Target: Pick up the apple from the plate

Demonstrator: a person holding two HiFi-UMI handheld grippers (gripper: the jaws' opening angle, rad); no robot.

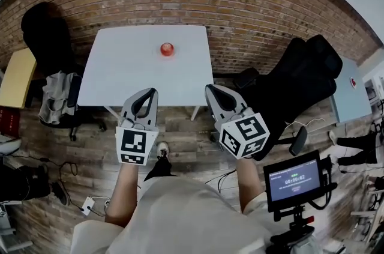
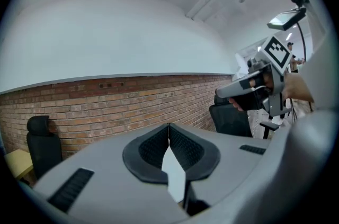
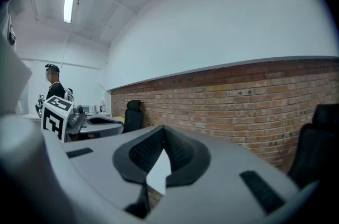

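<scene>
Head view: both forearms reach forward from the body, holding the left gripper and the right gripper side by side, roughly level, tips pointing toward the near edge of the tabletop. Each gripper's jaws are closed tip to tip, with nothing between them. The apple sits near the far edge, about midway along it, well apart from both grippers. It looks round, and its stem direction is too small to tell.
</scene>
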